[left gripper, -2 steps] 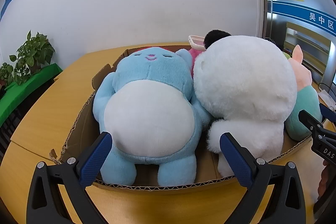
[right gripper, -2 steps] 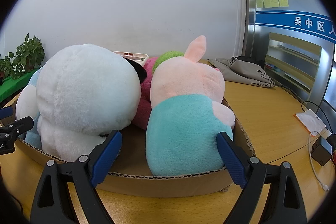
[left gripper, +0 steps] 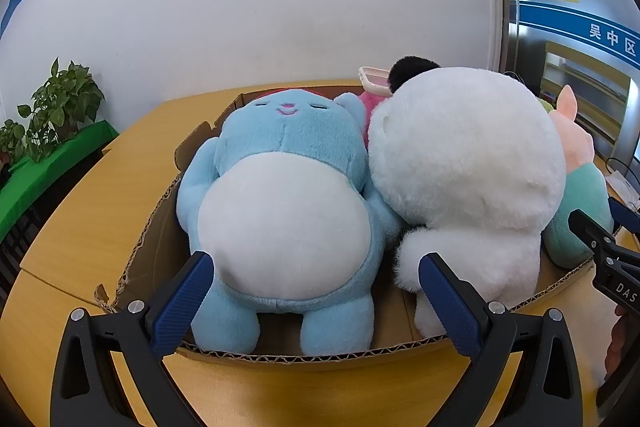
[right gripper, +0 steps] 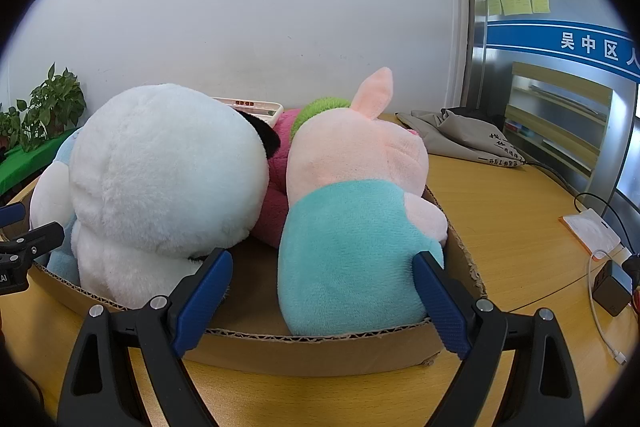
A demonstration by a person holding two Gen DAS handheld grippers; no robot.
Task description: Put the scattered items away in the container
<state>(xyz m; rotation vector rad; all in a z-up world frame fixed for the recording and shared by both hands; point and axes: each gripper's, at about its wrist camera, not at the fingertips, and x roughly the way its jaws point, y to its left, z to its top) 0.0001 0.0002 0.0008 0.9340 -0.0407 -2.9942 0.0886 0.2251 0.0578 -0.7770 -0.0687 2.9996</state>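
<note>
A cardboard box (left gripper: pixel 280 357) on the wooden table holds several plush toys. A blue bear with a white belly (left gripper: pixel 288 211) lies at the left. A white panda (left gripper: pixel 468 183) lies beside it, also in the right wrist view (right gripper: pixel 160 187). A pink pig in a teal shirt (right gripper: pixel 352 227) lies at the right, with a magenta plush (right gripper: pixel 280 155) behind. My left gripper (left gripper: pixel 316 299) is open and empty at the box's near rim, in front of the bear. My right gripper (right gripper: pixel 320 295) is open and empty in front of the pig.
A pink phone case (right gripper: pixel 248 109) rests on top of the toys at the back. A grey bag (right gripper: pixel 464 139), a card (right gripper: pixel 592 231) and a charger with cable (right gripper: pixel 610 291) lie on the table at the right. Potted plants (left gripper: pixel 52 111) stand at the left.
</note>
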